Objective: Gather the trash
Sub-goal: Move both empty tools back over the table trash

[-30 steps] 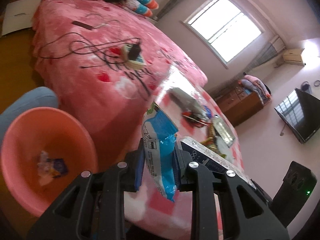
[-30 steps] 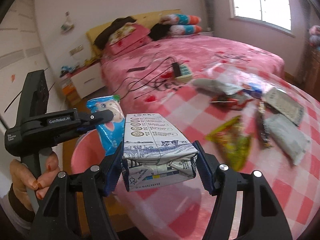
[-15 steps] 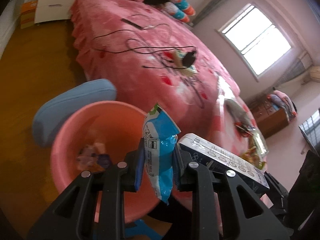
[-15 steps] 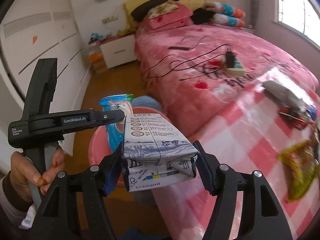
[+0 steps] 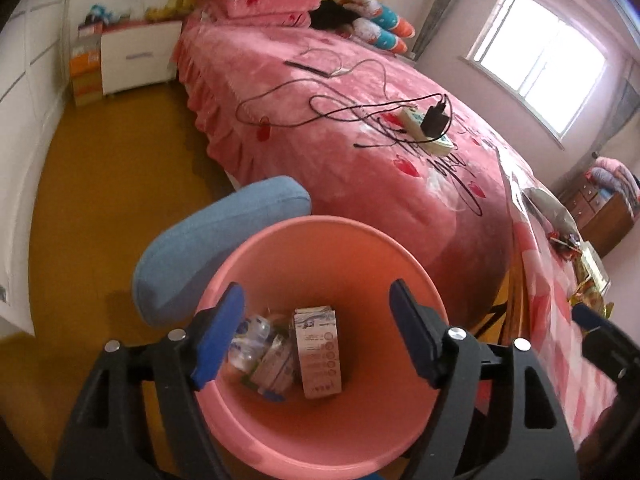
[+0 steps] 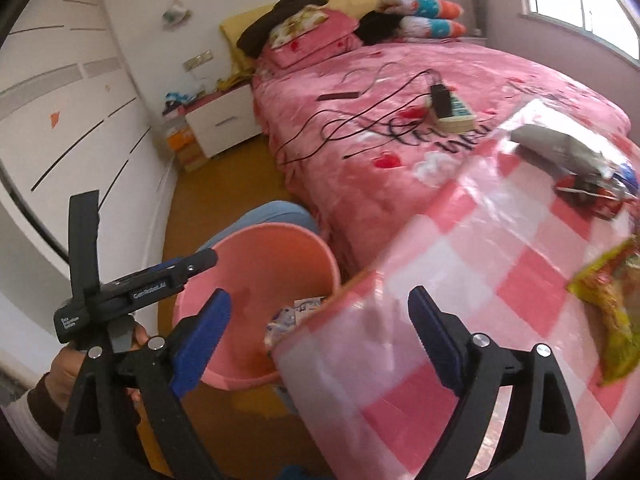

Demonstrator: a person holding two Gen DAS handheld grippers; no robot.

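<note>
From the left wrist, the left claw (image 5: 316,332) hangs spread and empty over the pink bin (image 5: 320,436), where a milk carton (image 5: 319,354) and wrappers lie. From the right wrist, the right claw (image 6: 316,340) gapes empty; a yellow wrapper (image 6: 612,300) and more trash (image 6: 576,160) wait on the counter (image 6: 460,264).

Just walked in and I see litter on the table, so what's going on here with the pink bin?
A person is clearing trash with a handheld gripper in each hand. Both the left gripper and the right gripper are open and empty. The left one hangs over the pink bin, where a milk carton and wrappers lie at the bottom. More litter, including a yellow snack bag, sits on the checked table.
</note>
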